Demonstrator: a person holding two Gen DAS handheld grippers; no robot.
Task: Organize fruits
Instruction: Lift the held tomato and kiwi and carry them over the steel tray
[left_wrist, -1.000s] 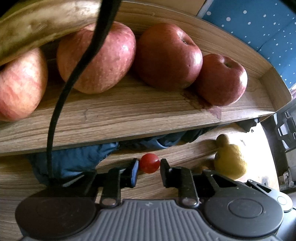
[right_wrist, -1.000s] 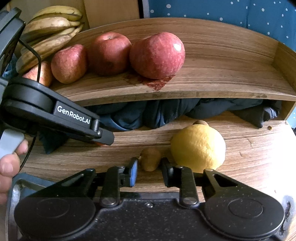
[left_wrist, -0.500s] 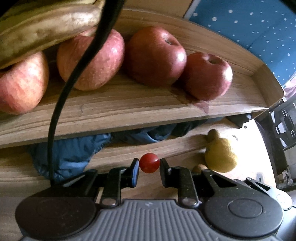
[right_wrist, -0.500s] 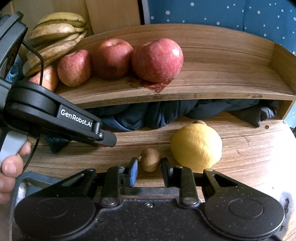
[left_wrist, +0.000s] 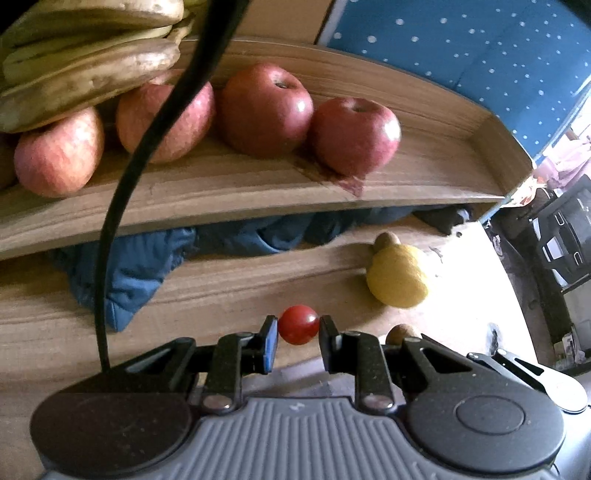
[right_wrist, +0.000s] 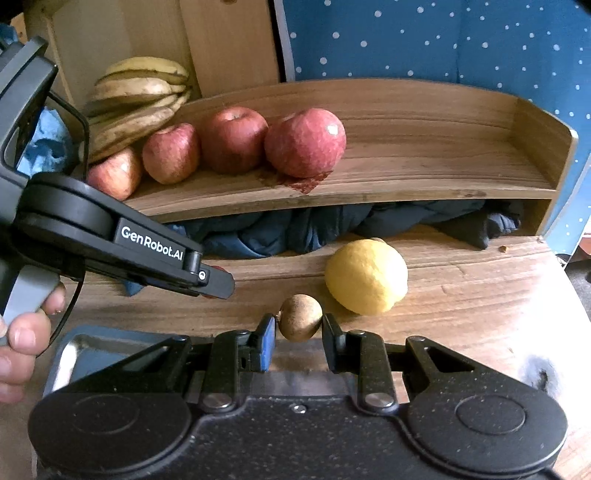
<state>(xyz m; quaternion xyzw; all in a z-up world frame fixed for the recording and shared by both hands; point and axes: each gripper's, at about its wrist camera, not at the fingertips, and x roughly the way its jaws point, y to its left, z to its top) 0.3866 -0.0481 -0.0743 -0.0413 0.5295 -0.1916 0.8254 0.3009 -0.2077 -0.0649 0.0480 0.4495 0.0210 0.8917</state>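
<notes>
- Red cherry tomato (left_wrist: 298, 324) sits pinched between the fingers of our left gripper (left_wrist: 298, 326), held clear above the desk (left_wrist: 221, 295).
- Brown kiwi (right_wrist: 300, 316) is clamped between the fingers of our right gripper (right_wrist: 299, 325); both pads press its sides.
- From the right wrist view, we see the left gripper's body at the left edge, a hand (right_wrist: 22, 332) wrapped round its grip.
- Lemon (right_wrist: 365, 276) rests on the desk, just beside and behind the held kiwi; in the left wrist view a second kiwi (left_wrist: 386, 240) touches the lemon's far side.
- Shelf (right_wrist: 424, 177) above the desk carries four apples in a row: the rightmost apple (right_wrist: 305, 142) lies over a dark red stain (right_wrist: 303, 182), its neighbours touching side to side.
- Bananas (right_wrist: 136, 99) are stacked at the shelf's left end, over the leftmost apple (right_wrist: 114, 171).
- Blue cloth (right_wrist: 332, 225) is stuffed into the gap under the shelf and spills onto the desk at the left.
- Right half of the shelf is bare wood.
- Black cable (left_wrist: 147, 147) crosses the left wrist view in front of the apples.
</notes>
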